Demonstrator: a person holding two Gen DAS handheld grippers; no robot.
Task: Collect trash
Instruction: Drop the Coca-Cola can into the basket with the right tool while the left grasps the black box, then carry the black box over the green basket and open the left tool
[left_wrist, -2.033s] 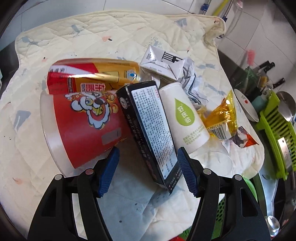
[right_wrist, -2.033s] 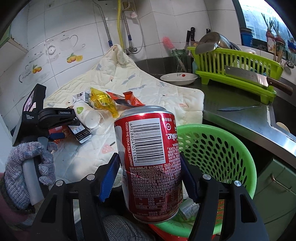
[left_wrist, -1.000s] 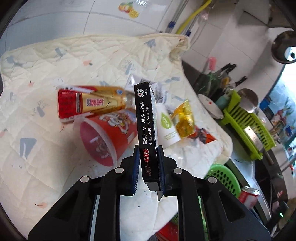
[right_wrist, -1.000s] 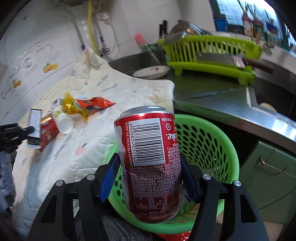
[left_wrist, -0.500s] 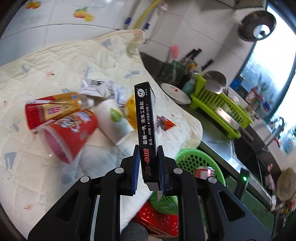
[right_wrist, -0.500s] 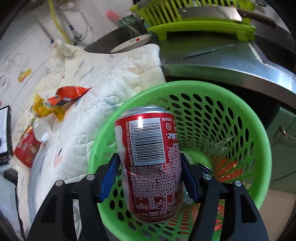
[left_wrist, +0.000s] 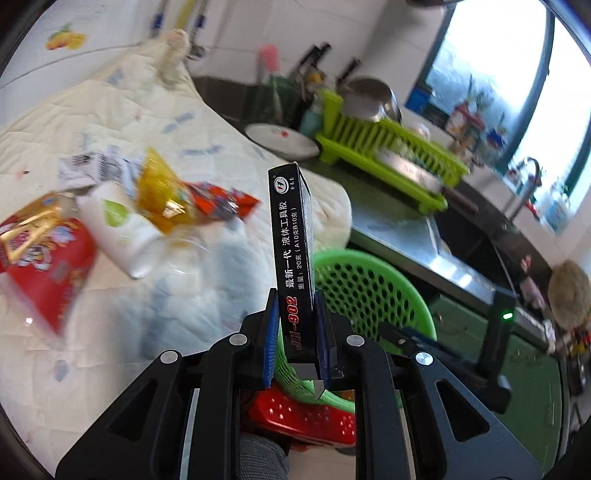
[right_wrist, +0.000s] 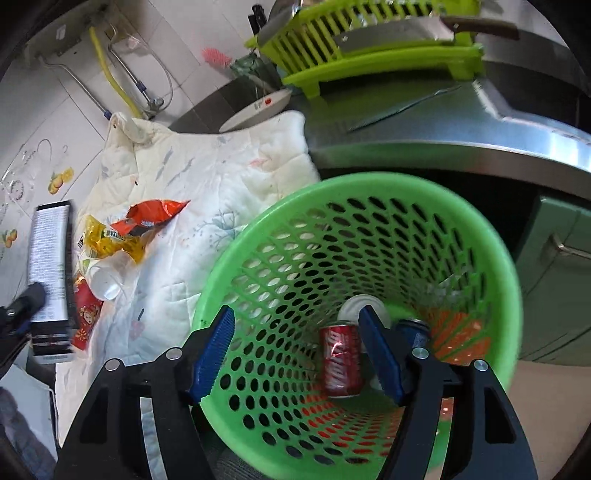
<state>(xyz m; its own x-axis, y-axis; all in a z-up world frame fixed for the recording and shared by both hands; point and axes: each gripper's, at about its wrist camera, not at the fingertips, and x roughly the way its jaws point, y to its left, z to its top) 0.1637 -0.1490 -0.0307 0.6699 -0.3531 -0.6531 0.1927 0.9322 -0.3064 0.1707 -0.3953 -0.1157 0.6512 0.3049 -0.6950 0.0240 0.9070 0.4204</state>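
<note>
My right claw (right_wrist: 299, 350) has just been spreading its jaws and grips nothing; the red can (right_wrist: 340, 360) lies below it inside the green basket (right_wrist: 480, 240). My left claw (left_wrist: 295, 332) is clenched on the black box (left_wrist: 293, 251), which stands upright between its 2 pads, the basket just beyond.

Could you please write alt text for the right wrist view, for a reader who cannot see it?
The open right tool hangs over a green perforated basket, where a red cola can lies inside. To the left, wrappers litter a quilted cloth.

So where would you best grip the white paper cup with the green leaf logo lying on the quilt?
Across the middle of the white paper cup, from above. It lies on its side, so its round wall is exposed, with wrappers crowding one end.
</note>
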